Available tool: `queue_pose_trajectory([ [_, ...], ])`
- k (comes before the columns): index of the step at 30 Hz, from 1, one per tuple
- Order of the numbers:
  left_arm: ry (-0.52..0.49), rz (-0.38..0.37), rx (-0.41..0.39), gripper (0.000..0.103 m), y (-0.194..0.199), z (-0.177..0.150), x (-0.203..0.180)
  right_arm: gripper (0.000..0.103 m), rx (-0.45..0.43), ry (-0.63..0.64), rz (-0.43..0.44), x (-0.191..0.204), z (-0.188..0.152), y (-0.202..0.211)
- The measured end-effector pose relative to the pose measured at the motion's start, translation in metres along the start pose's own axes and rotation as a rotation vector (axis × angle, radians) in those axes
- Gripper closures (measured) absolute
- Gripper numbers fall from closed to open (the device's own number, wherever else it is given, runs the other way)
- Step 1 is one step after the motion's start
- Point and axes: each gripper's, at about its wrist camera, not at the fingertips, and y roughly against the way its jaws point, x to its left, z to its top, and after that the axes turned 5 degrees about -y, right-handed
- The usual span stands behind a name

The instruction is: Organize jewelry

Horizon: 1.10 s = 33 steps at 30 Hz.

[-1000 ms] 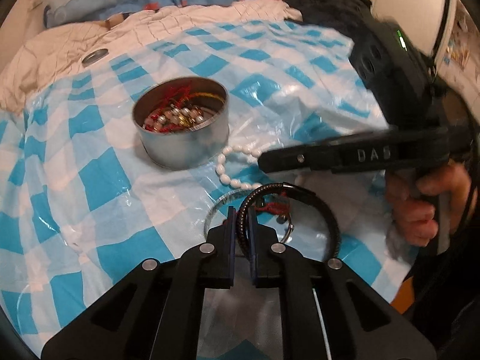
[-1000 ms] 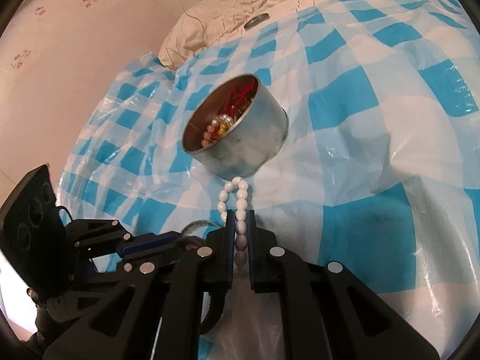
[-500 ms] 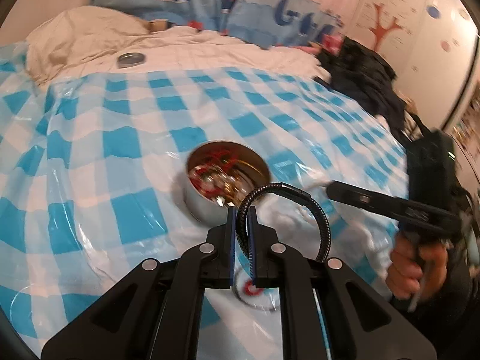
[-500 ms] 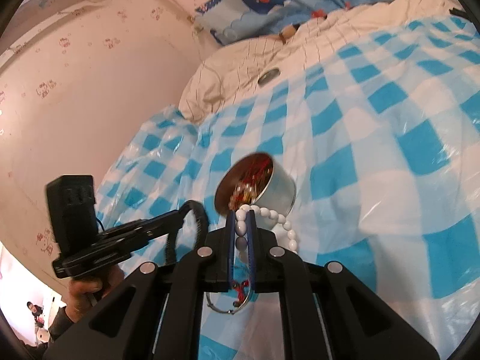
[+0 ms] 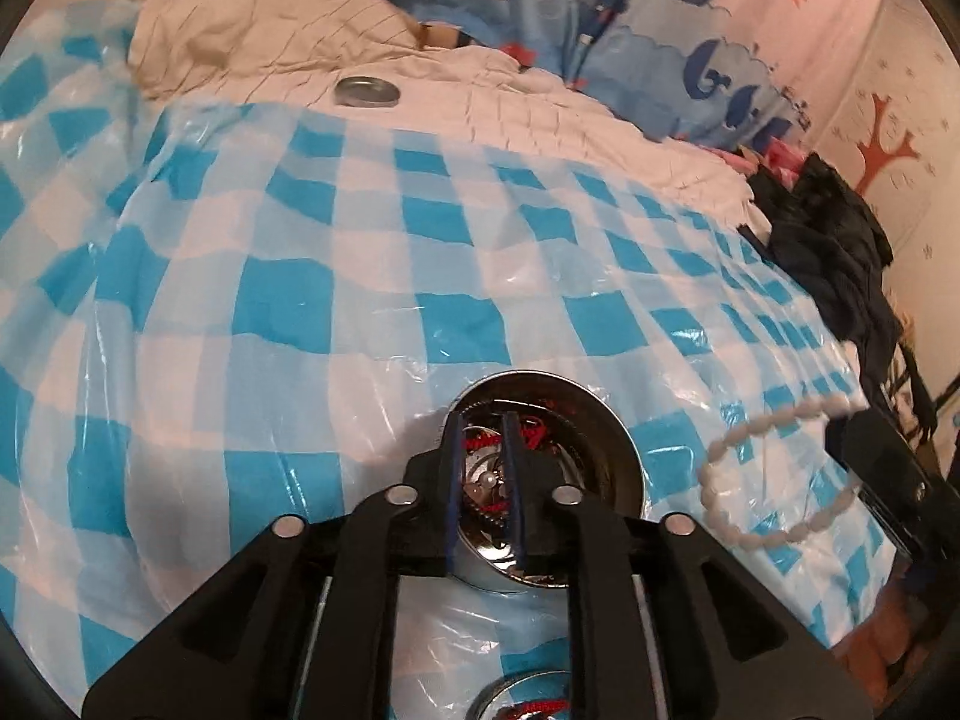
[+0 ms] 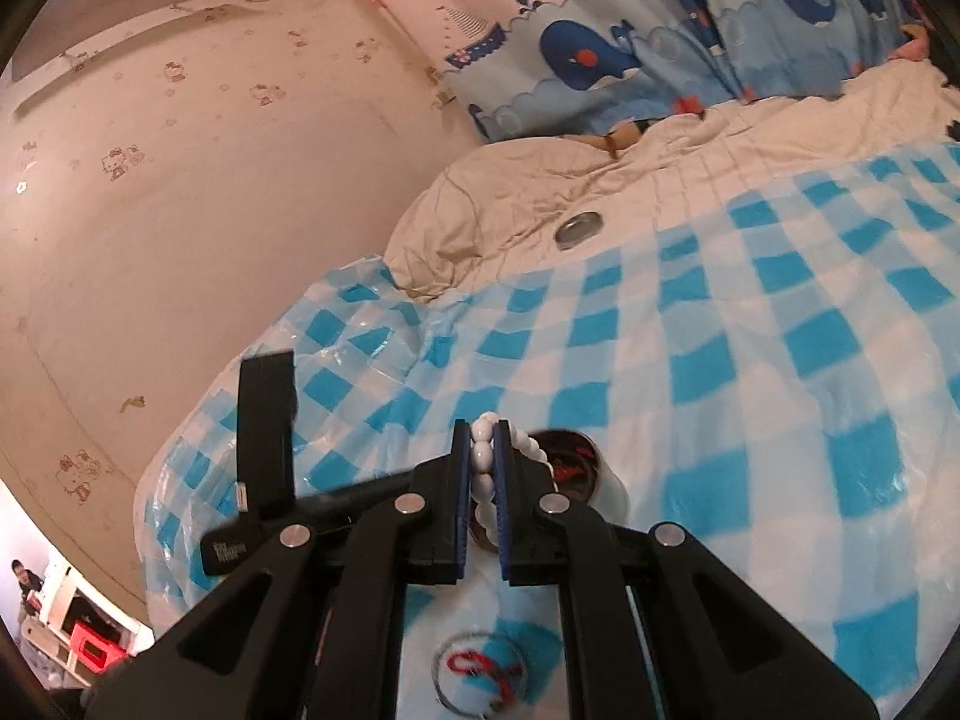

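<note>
A round metal tin (image 5: pixel 606 438) holding pearls and red cord jewelry sits on the blue-and-white checked plastic sheet (image 5: pixel 300 312). My left gripper (image 5: pixel 485 438) hangs just above the tin's mouth, jaws slightly apart and empty; the black bracelet is out of sight. My right gripper (image 6: pixel 482 444) is shut on a white bead bracelet (image 6: pixel 483 483), held in the air right of the tin; it also shows in the left wrist view (image 5: pixel 774 474). The tin (image 6: pixel 570 462) lies partly hidden behind the right fingers.
A thin silver bangle with red cord (image 6: pixel 480 669) lies on the sheet below my right gripper, also at the left view's bottom edge (image 5: pixel 528 699). A metal lid (image 5: pixel 366 91) rests on the cream quilt. Dark clothes (image 5: pixel 840 252) pile at the right.
Both grippers rose. The left gripper carried the black bracelet over the tin and opened; the bracelet is gone from its jaws. The right gripper lifted the white bead bracelet off the sheet.
</note>
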Motion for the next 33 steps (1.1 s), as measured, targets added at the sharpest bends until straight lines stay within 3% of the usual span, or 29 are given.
queue_pose_trajectory([
  [1,0.013,-0.001,-0.020,0.073,0.006,0.001,0.002,0.095,0.006,-0.009,0.021,0.001,0.003,-0.005],
  [4,0.055,0.004,-0.088,0.057,0.026,0.003,0.012,0.095,0.058,-0.047,0.080,-0.002,0.008,-0.025],
  [5,0.065,0.005,-0.098,0.056,0.030,0.004,0.015,0.094,0.085,-0.033,0.038,-0.004,0.008,-0.036],
  [6,0.079,0.005,-0.104,0.055,0.035,0.003,0.019,0.094,0.115,0.002,-0.058,-0.006,0.006,-0.049],
  [8,0.095,0.012,-0.101,0.051,0.041,0.001,0.023,0.080,0.134,0.036,-0.185,-0.013,0.001,-0.061],
  [9,0.096,0.016,-0.099,0.049,0.042,0.000,0.023,0.079,0.134,0.023,-0.223,-0.019,-0.002,-0.061],
  [16,0.029,0.113,-0.090,0.025,0.051,-0.019,0.006,0.048,0.075,0.031,-0.330,-0.033,-0.042,-0.017],
  [19,-0.003,0.165,-0.093,0.022,0.055,-0.032,-0.004,0.045,0.047,0.004,-0.468,-0.050,-0.074,-0.001],
  [21,0.001,0.194,-0.102,0.021,0.059,-0.043,-0.008,0.045,0.021,-0.054,-0.493,-0.059,-0.084,0.005],
  [25,0.025,0.148,-0.114,0.019,0.076,-0.055,-0.012,0.031,-0.011,-0.027,-0.515,-0.057,-0.091,0.007],
  [28,0.020,0.150,-0.139,0.013,0.089,-0.061,-0.015,0.028,0.001,-0.027,-0.513,-0.059,-0.091,0.005],
  [33,0.025,0.124,-0.135,0.012,0.095,-0.062,-0.015,0.022,0.006,-0.034,-0.504,-0.060,-0.089,0.003],
])
